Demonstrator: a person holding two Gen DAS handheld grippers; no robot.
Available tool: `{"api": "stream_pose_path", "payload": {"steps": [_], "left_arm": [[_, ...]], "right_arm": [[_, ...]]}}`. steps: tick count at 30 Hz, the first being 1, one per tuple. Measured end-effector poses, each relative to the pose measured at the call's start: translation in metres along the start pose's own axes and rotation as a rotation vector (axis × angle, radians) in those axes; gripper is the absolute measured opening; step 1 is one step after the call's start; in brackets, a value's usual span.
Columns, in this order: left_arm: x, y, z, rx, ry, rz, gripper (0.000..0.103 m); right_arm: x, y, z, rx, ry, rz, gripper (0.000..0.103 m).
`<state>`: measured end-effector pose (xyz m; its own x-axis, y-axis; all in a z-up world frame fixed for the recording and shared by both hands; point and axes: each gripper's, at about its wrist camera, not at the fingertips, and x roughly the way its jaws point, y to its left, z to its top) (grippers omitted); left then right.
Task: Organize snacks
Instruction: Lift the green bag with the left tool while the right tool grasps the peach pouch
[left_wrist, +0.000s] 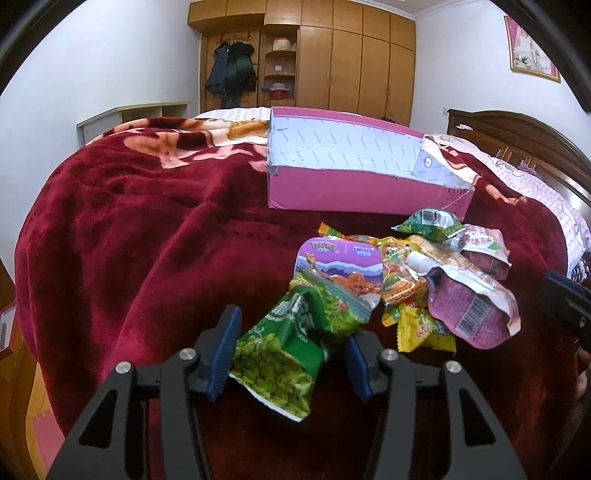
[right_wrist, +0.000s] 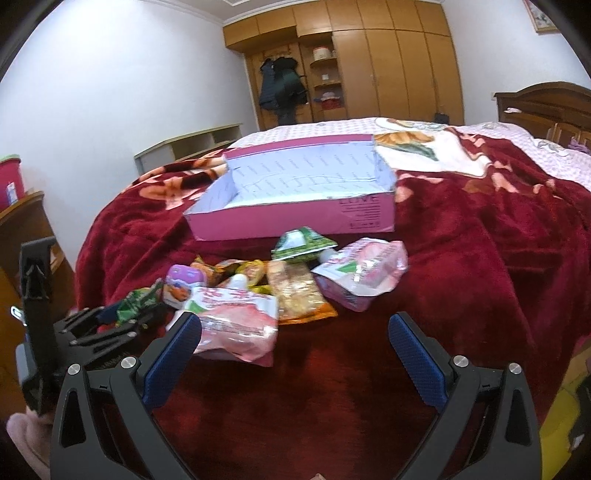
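Two fisheye views, both over a bed (left_wrist: 129, 229) under a dark red plush blanket (right_wrist: 461, 258), with a wooden wardrobe (left_wrist: 354, 55) against the far wall at 12 o'clock.

Next in size, an open pink box (right_wrist: 295, 219), white-lined, lying on the blanket at 12 o'clock of the snack pile and just apart from it.

Below the box, a loose heap of snacks on the blanket: a purple cartoon packet (left_wrist: 338, 266), two pink spouted pouches (right_wrist: 362, 275), an orange-yellow packet (right_wrist: 299, 295), a small green sachet (right_wrist: 301, 245) nearest the box, and little yellow sweets (left_wrist: 421, 332) at the heap's near edge.

At 6 o'clock of the heap in the left wrist view, a green pea snack bag (left_wrist: 284, 354), crumpled, caught between the blue pads of the left hand-held gripper (left_wrist: 286, 354); jaws partly closed, left pad against the bag's edge, right pad half hidden behind the crinkled foil.

Right hand-held gripper (right_wrist: 295, 350) spread wide, gripping nothing; left pad just beside the nearer pink pouch (right_wrist: 236, 328), bare blanket between the pads.
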<state>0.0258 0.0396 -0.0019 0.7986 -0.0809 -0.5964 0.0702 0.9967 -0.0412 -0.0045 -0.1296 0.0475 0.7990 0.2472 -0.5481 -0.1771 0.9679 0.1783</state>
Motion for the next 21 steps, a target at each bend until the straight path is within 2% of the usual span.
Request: {"api": "stream_pose_path", "payload": {"steps": [8,16,21], "left_arm": [[-0.002,0.006,-0.001,-0.025,-0.001,-0.005,0.055],[-0.002,0.007,-0.001,-0.029,-0.003,-0.009,0.055],[-0.002,0.007,-0.001,-0.029,-0.003,-0.009,0.055]], "right_arm": [[0.013,0.023,0.003,-0.031,0.035,0.070,0.103],[0.035,0.041,0.003,-0.065,0.074,0.087,0.103],[0.041,0.044,0.001,-0.072,0.091,0.074,0.093]]}}
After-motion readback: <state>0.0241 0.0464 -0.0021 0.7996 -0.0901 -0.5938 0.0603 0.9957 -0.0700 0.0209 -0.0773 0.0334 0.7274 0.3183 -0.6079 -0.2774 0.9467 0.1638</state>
